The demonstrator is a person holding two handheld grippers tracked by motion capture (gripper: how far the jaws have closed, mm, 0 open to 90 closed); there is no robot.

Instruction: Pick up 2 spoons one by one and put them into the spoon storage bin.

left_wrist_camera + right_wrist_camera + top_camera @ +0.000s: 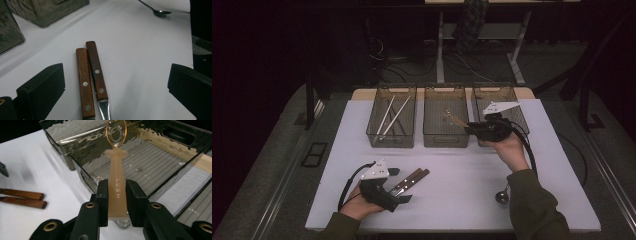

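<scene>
My right gripper [117,185] is shut on the pale peach handle of a utensil [116,165] stamped "LUSN", whose amber wire loop points ahead. In the high view this gripper [471,127] holds the utensil [454,119] over the middle bin [445,141]. Two wooden-handled knives [91,75] lie side by side on the white table, handles away from the camera. My left gripper [116,72] stands open with one jaw on each side of them, touching neither. From above, the left gripper [399,185] sits at the front left, around the knives [414,178].
Three smoky see-through bins stand in a row at the back; the left bin [392,140] holds thin metal sticks, and the right bin [497,90] is partly behind my right hand. A metal spoon [502,196] lies at the front right, near the right sleeve.
</scene>
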